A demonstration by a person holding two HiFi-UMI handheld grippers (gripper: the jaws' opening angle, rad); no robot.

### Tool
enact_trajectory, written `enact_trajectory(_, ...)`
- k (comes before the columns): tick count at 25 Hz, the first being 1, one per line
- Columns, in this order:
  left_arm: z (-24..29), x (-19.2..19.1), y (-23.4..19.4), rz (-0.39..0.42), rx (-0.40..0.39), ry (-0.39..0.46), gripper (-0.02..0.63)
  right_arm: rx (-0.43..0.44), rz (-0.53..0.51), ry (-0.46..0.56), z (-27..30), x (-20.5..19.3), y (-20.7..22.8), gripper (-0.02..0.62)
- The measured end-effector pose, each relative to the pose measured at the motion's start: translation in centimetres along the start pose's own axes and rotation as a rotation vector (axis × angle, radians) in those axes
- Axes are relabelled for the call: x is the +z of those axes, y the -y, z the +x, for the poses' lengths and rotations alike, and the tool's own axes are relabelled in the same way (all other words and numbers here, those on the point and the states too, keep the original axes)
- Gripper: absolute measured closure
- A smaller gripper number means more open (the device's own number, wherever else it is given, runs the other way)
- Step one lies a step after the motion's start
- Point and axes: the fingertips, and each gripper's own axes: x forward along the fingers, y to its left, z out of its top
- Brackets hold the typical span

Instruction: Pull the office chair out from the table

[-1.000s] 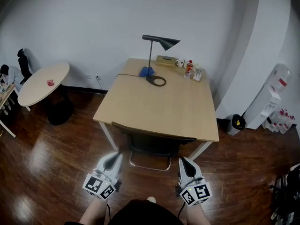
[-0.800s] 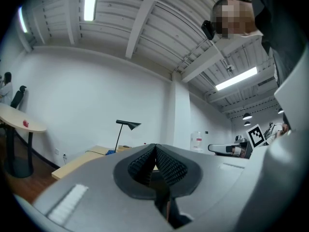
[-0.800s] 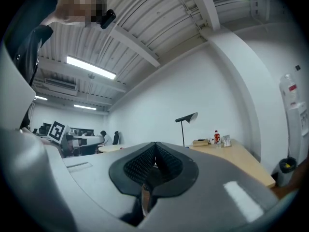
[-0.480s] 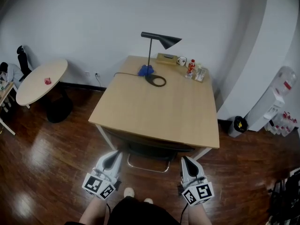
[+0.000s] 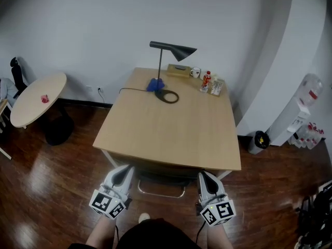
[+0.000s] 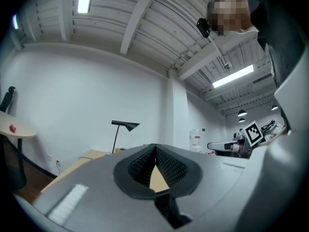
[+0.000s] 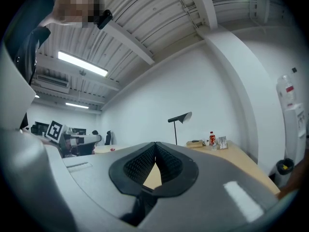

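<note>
1. Office chair (image 5: 163, 178) tucked under table (image 5: 171, 128), only its back edge showing between my grippers.
2. Left gripper (image 5: 123, 173) and right gripper (image 5: 204, 177): jaws pressed together, holding nothing.
3. I'd spread both, pinch the backrest evenly, pull straight back.

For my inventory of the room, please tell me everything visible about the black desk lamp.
The desk lamp is black and looks like metal. A thin stem stands upright from an open ring base that lies flat on the far part of the wooden table. Its cone shade widens toward the right. A dark cord runs left from the base.
</note>
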Motion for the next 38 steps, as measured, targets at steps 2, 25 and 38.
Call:
enact_trajectory(2, 1.0, 0.6, -0.4, -0.005, -0.013, 0.016, 0.604, -0.004, 0.005, 0.006, 0.8, 0.3, 0.2, 0.581)
enact_trajectory(25, 4.0, -8.3, 4.4, 0.626, -0.657, -0.44, 0.393, 0.419, -0.36, -0.355, 6.4, -5.9, -4.7, 0.352)
enact_trajectory(38, 4.1, -15.6, 3.0, 0.939, -0.766, -0.776, 0.365, 0.599, -0.842, -0.785, 6.2, -14.8, -4.4, 0.304)
